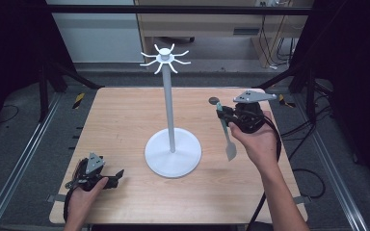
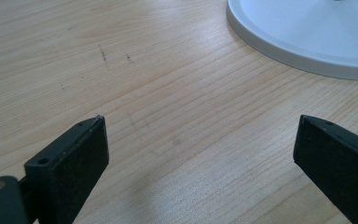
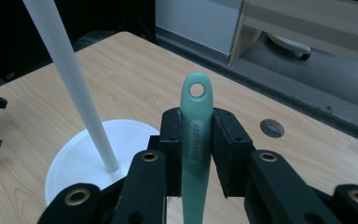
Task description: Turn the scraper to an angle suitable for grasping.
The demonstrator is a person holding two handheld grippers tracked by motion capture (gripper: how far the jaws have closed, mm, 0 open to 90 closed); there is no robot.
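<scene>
Above the right half of the pale wooden worktop (image 1: 125, 120), clear of its edges, the right tongs (image 3: 197, 140) clamp a mint-green plastic spatula (image 3: 196, 140) by its handle, hanging-hole end up; its embossed lettering is unreadable. Beside it stands the white hook-topped stand (image 1: 171, 120). Near the front edge, the left tongs (image 2: 200, 154) stand apart.

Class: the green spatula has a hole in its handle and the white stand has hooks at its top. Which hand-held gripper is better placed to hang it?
Right. The right hand-held gripper already clamps the spatula, raised near the stand. The left hand-held gripper rests open and low by the base.
</scene>
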